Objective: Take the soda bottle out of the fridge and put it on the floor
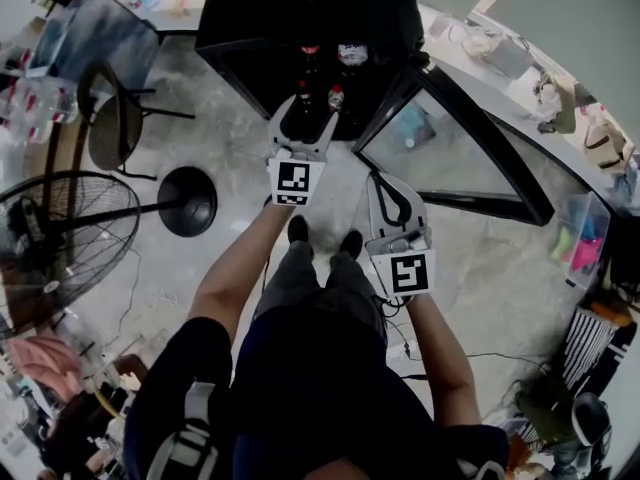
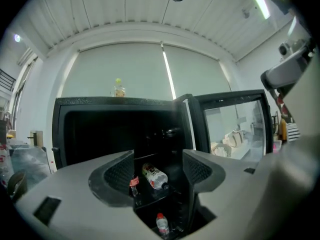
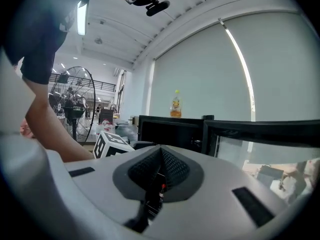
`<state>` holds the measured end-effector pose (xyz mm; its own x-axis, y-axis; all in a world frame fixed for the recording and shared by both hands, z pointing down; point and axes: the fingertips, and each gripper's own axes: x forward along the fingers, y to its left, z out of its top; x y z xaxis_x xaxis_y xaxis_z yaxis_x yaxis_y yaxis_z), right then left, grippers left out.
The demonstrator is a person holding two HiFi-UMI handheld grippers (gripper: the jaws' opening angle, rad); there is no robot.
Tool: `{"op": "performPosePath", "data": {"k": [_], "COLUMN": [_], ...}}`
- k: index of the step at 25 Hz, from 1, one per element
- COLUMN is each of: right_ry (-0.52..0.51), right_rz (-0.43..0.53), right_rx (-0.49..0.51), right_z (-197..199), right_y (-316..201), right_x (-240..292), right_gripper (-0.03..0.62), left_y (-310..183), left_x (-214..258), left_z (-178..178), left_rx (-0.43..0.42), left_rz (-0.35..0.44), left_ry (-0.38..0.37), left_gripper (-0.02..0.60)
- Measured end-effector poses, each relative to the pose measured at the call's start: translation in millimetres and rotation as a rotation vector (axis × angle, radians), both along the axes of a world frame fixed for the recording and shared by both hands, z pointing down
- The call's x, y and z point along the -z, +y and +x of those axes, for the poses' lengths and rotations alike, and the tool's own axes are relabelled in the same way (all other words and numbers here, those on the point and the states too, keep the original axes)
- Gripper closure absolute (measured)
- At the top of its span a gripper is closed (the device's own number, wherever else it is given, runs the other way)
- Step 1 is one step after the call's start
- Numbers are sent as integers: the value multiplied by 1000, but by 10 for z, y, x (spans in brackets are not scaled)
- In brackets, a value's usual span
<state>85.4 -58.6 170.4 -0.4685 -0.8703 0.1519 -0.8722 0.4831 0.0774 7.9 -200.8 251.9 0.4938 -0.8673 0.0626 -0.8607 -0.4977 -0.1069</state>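
Observation:
A black fridge (image 1: 300, 8) stands in front of me, its glass door (image 1: 470, 148) swung open to the right. Inside are several bottles: a dark one with a red cap (image 1: 309, 58) and smaller red-capped ones (image 1: 336, 96). In the left gripper view a labelled bottle (image 2: 153, 176) lies on a shelf, with a small red-capped bottle (image 2: 134, 185) beside it and another (image 2: 162, 224) below. My left gripper (image 1: 305, 118) (image 2: 157, 171) is open and empty, pointing level at the fridge opening, short of the bottles. My right gripper (image 1: 385, 180) (image 3: 160, 159) hangs back by the door, shut and empty.
A yellow bottle (image 2: 118, 88) stands on top of the fridge. A large floor fan (image 1: 60, 238), a chair (image 1: 115, 118) and a round black stand base (image 1: 187, 200) sit to the left. Bags and boxes (image 1: 590, 238) crowd the right side. My shoes (image 1: 298, 230) are on concrete floor.

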Motion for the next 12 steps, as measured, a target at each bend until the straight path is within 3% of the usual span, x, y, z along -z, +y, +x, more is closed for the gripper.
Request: {"op": "performPosePath", "data": {"k": [12], "right_ry": [-6], "right_rz": [-25], "right_rx": [-7], "right_z": [-71], "right_y": [-430], "right_x": [-487], "right_gripper": [574], "left_y": [-825], "left_x": [-742], "left_z": [-47], "left_rx": [76], "left_rz": [-61], "left_ry": [26], "left_gripper": [284]}}
